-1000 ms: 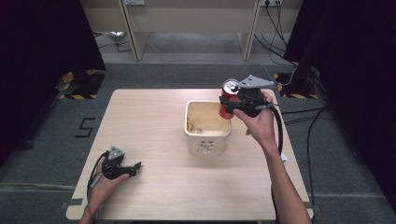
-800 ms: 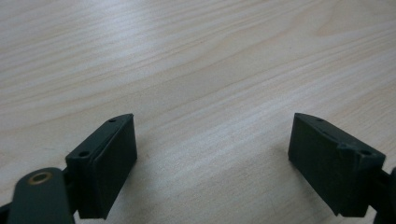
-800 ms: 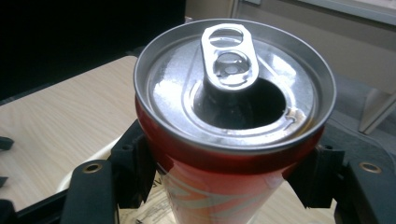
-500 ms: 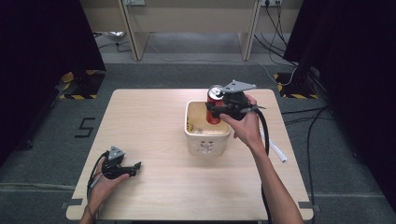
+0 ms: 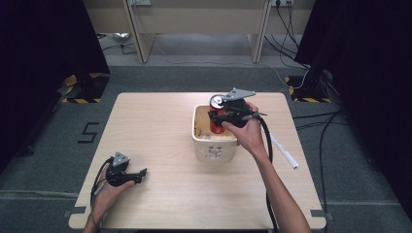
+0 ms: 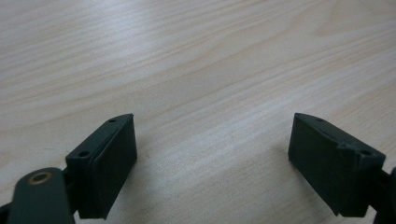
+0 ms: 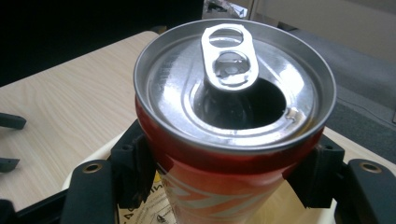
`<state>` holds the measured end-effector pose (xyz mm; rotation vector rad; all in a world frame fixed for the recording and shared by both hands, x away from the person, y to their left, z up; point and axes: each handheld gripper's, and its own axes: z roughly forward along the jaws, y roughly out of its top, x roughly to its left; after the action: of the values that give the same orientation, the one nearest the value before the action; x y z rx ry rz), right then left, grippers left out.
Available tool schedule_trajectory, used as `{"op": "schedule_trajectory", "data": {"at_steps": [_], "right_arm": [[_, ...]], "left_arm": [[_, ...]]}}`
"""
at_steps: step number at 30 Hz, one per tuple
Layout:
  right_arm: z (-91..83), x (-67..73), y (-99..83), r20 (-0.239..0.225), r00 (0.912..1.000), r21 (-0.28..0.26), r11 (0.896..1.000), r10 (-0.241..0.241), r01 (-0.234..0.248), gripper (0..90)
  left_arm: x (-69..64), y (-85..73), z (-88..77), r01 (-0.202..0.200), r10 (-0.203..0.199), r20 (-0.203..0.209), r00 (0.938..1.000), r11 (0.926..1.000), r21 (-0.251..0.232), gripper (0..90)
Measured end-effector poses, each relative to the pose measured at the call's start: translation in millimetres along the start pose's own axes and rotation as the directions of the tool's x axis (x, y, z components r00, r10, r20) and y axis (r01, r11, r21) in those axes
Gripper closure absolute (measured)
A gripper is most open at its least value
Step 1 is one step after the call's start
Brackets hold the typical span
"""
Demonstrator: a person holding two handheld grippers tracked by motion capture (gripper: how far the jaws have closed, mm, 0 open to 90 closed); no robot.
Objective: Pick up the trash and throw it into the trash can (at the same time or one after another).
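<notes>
My right gripper (image 5: pixel 219 116) is shut on a red drinks can (image 5: pixel 217 113) with an opened silver top (image 7: pixel 233 79), holding it upright over the cream plastic bin (image 5: pixel 214 145) in the middle of the table. In the right gripper view both black jaws press on the can's red sides (image 7: pixel 210 186), with the bin's rim just below. My left gripper (image 5: pixel 140 174) rests low at the table's front left, held by a hand. Its jaws stand wide apart over bare wood, open, with nothing between them (image 6: pixel 212 158).
The light wooden table (image 5: pixel 155 126) has bare room left of the bin. A white stick-like object (image 5: pixel 284 150) lies near the table's right edge. Black cables trail from both grippers. Dark curtains and floor cables surround the table.
The right hand has carried the can leftward and down, from beside the bin's far right corner to over the bin's opening. The left gripper has stayed put.
</notes>
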<state>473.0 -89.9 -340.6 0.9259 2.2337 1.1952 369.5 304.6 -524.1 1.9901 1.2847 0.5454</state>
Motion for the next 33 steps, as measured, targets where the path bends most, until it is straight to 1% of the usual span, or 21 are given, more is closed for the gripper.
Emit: {"op": "schedule_trajectory", "data": {"at_steps": [1, 4, 7, 13, 14, 19, 27, 33], "right_arm": [[1.2, -0.1, -0.5, 0.004, 1.0, 0.002, 1.0, -0.005, 0.005, 33.7], [3.6, -0.6, -1.9, 0.001, 1.0, -0.001, 1.0, 0.006, -0.006, 33.7], [7.3, -0.3, -4.8, -0.003, 1.0, 0.012, 1.0, 0.004, -0.004, 33.7], [14.8, -2.6, -12.6, -0.014, 0.9997, 0.026, 0.999, 0.02, -0.02, 33.7], [15.4, -2.8, -13.3, -0.009, 0.9998, 0.029, 0.999, 0.018, -0.018, 33.7], [18.1, -3.1, -16.2, -0.016, 0.9997, 0.04, 0.999, 0.017, -0.017, 33.6], [22.1, -4.8, -23.5, -0.022, 0.9991, 0.055, 0.998, 0.036, -0.035, 33.6], [23.9, -5.9, -27.4, -0.028, 0.9988, 0.068, 0.997, 0.041, -0.039, 33.6]], "left_arm": [[0.0, 0.0, 0.1, 0.0, 0.0, -0.001, 1.0, 1.0, -0.001, 14.8], [0.0, -0.1, 0.1, 0.0, 0.0, 0.0, 1.0, 1.0, -0.001, 14.8], [0.0, 0.0, 0.1, 0.0, 0.0, 0.0, 1.0, 1.0, -0.001, 14.8], [0.0, 0.0, 0.1, 0.0, 0.0, -0.001, 1.0, 1.0, -0.001, 14.8], [0.0, 0.0, 0.1, 0.0, 0.0, -0.001, 1.0, 1.0, -0.001, 14.8], [0.0, -0.1, 0.1, 0.0, 0.0, -0.001, 1.0, 1.0, -0.001, 14.8], [0.0, -0.1, 0.1, 0.0, 0.0, -0.001, 1.0, 1.0, -0.001, 14.8], [0.0, -0.1, 0.1, 0.0, 0.0, -0.001, 1.0, 1.0, -0.001, 14.8]]}}
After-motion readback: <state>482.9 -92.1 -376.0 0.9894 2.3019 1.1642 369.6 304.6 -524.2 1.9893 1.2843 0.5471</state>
